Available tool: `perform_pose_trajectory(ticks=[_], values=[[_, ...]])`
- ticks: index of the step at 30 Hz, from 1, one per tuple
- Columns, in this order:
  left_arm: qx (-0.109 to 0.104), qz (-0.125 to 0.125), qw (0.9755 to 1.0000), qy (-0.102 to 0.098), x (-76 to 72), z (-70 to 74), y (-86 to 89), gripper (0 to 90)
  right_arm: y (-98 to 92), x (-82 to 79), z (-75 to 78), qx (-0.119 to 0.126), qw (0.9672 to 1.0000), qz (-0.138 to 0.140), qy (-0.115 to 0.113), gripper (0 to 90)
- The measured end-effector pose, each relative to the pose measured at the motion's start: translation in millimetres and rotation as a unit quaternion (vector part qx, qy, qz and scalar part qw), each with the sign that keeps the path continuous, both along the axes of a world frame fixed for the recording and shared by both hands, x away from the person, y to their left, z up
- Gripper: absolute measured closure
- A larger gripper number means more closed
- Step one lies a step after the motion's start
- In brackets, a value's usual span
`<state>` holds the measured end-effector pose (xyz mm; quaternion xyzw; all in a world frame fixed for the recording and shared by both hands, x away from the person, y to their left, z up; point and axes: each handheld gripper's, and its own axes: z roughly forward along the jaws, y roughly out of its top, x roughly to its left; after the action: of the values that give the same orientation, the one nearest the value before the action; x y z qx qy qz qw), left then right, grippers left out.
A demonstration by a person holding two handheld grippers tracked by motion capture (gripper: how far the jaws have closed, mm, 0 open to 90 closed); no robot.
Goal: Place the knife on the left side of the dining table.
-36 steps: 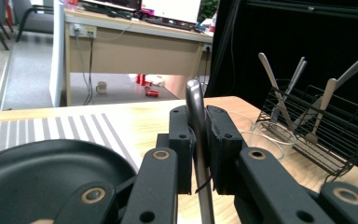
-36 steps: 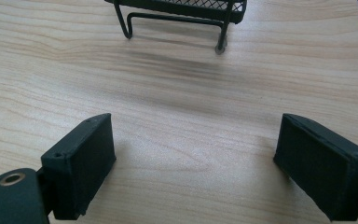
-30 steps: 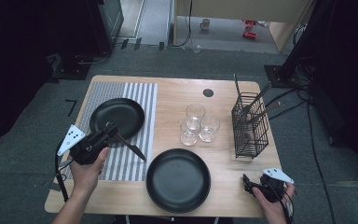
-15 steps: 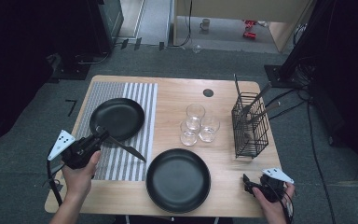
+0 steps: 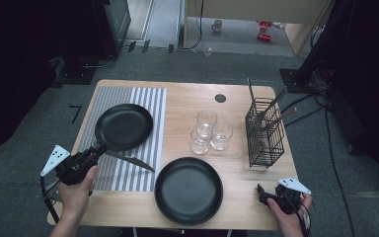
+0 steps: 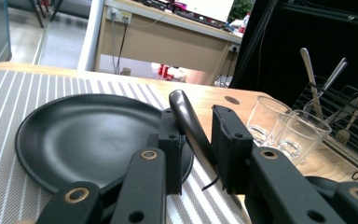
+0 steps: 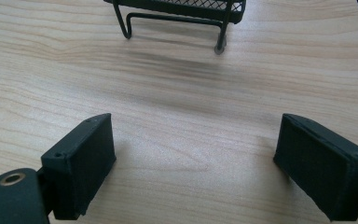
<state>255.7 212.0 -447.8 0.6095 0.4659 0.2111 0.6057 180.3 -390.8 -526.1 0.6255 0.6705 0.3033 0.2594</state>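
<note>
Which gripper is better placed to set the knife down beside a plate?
Left, probably. The left gripper has the knife between its jaws by the far plate; the right gripper rests open and empty.

Grey carpet floor [image 5: 24, 148] surrounds the wooden bench [image 5: 187, 98]. Black curtains [image 5: 29, 44] hang at both sides. A light wooden desk [image 6: 168, 44] stands behind, with cables [image 5: 335, 148] trailing right.

A dark-handled knife [image 5: 128, 158] lies slanted across the striped mat [image 5: 148, 106], handle pinched between the left gripper [image 6: 196, 140] jaws, blade tip pointing toward the near black plate [image 5: 188, 190].
</note>
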Motion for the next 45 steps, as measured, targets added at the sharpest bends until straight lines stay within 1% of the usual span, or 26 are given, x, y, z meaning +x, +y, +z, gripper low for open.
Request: perform_pose_trajectory(ticks=[4, 6, 15, 18, 19, 21, 24, 33, 38, 43, 45], values=[[-0.005, 0.004, 1.0000, 0.007, -0.5, -5.2, 5.4, 73.7, 0.0, 0.0, 0.0, 0.000, 1.0000, -0.001, 0.000, 11.3], [-0.009, 0.002, 0.9999, 0.008, -0.5, -7.5, 8.0, 73.5, 0.0, -0.1, 0.0, 0.000, 1.0000, -0.001, 0.000, 11.4], [-0.013, 0.009, 0.9996, 0.023, -1.0, -17.2, 18.2, 71.0, -0.1, -0.1, 0.1, 0.000, 1.0000, -0.001, 0.000, 11.4], [-0.018, 0.011, 0.9993, 0.030, 1.0, -22.1, 22.4, 70.1, -0.1, -0.1, 0.1, 0.000, 1.0000, -0.001, 0.000, 11.4], [-0.023, 0.010, 0.9992, 0.033, 2.1, -24.3, 24.1, 69.9, -0.1, -0.1, 0.1, 0.000, 1.0000, -0.001, 0.000, 11.4], [-0.033, 0.011, 0.9986, 0.041, 4.9, -29.1, 27.7, 69.6, 0.0, -0.1, 0.1, 0.000, 1.0000, -0.001, 0.000, 11.4], [-0.042, 0.016, 0.9975, 0.055, 8.4, -36.2, 32.5, 68.4, 0.0, -0.1, 0.0, 0.000, 1.0000, -0.001, 0.000, 11.4], [-0.041, 0.025, 0.9953, 0.084, 14.4, -48.8, 41.5, 64.0, 0.0, -0.1, 0.0, 0.000, 1.0000, -0.001, 0.000, 11.5], [-0.050, 0.032, 0.9936, 0.096, 16.4, -53.7, 43.7, 63.3, -0.1, -0.1, 0.0, 0.000, 1.0000, -0.001, -0.001, 11.5], [-0.040, 0.040, 0.9927, 0.106, 17.4, -58.2, 46.1, 61.5, -0.1, -0.1, 0.0, 0.000, 1.0000, -0.001, -0.001, 11.5], [-0.036, 0.043, 0.9918, 0.115, 18.2, -60.4, 46.5, 60.2, 0.0, -0.1, 0.0, 0.000, 1.0000, -0.001, -0.001, 11.5]])
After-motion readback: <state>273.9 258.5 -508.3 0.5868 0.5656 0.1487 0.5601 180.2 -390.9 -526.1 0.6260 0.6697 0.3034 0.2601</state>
